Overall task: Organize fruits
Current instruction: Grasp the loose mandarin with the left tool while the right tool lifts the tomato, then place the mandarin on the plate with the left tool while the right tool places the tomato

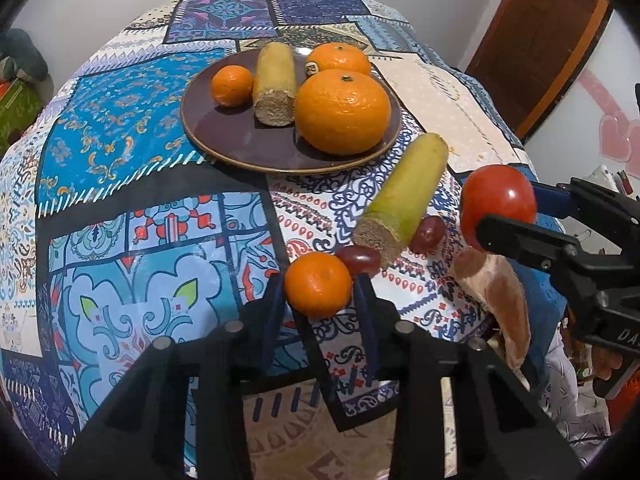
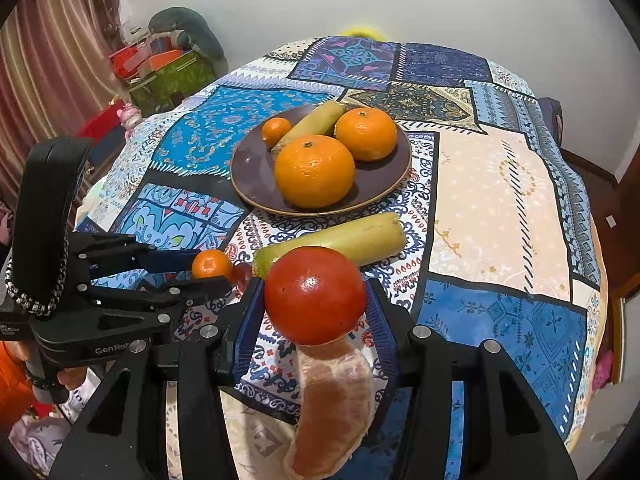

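Left wrist view: the left gripper (image 1: pixel 318 284) is closed on a small mandarin (image 1: pixel 317 284), with a finger pressed against each side of the fruit. The mandarin is held off the tablecloth (image 1: pixel 140 208), on the near side of the plate (image 1: pixel 224 140). Just behind the mandarin lies a dark red date (image 1: pixel 359 259); a second date (image 1: pixel 427 229) lies past it, beside a cut cane piece (image 1: pixel 404 196) that rests on the cloth close to the plate's near rim. The plate carries a large mandarin (image 1: pixel 343 112), a medium mandarin (image 1: pixel 340 59), a tiny mandarin (image 1: pixel 232 85) and a second cane piece (image 1: pixel 275 82).

Right wrist view: the right gripper (image 2: pixel 315 296) is closed on a tomato (image 2: pixel 315 296), both blue pads against its sides, and the tomato is clear of the cloth, nearer the camera than the plate (image 2: pixel 256 184). A peeled citrus segment (image 2: pixel 334 404) lies on the cloth directly below the tomato. The left gripper (image 2: pixel 212 266) appears at the left of the plate's near side with the small mandarin (image 2: pixel 212 265) between its fingers. The cane piece (image 2: pixel 332 240) lies between the tomato and the plate.
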A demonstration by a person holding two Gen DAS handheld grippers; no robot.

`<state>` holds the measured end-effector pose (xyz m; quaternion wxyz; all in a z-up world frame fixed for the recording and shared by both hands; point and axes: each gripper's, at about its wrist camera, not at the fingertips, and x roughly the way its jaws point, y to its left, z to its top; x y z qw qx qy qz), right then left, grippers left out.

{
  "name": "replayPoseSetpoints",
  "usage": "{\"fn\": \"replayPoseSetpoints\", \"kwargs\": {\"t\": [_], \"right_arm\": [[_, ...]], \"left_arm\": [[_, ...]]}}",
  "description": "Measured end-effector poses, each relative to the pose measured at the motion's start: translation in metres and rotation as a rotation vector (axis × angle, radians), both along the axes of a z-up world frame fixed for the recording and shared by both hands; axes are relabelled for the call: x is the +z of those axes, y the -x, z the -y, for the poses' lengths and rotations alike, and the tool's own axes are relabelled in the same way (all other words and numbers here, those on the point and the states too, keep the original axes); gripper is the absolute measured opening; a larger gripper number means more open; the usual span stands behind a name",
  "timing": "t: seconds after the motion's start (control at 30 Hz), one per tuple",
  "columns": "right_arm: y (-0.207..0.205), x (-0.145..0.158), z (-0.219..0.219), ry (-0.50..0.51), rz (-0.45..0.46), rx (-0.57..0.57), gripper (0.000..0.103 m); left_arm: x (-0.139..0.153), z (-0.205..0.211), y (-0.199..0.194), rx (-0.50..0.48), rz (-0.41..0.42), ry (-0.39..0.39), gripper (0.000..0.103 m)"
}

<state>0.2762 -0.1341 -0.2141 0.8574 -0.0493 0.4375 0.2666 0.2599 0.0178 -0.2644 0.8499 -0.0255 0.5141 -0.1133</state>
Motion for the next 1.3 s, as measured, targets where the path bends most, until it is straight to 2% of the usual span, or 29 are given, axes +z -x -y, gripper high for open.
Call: {"fn": "replayPoseSetpoints", "kwargs": {"t": [0.3, 0.67, 1.3], "right_arm": [[-0.012, 0.001, 0.005, -0.009, 0.006, -0.02, 0.047], [-0.044, 0.008, 0.011, -0.008, 0.041, -0.066, 0.047], [-0.115, -0.004, -0.007, 0.021, 0.081, -0.087, 0.047]], "left_arm": [[0.009, -0.008, 0.001, 0.018, 0.02, 0.027, 0.034], [0.034, -0.028, -0.029, 0.063, 0.082, 0.039, 0.034], [0.016, -0.029, -0.085, 0.059, 0.082, 0.051, 0.034]]}}
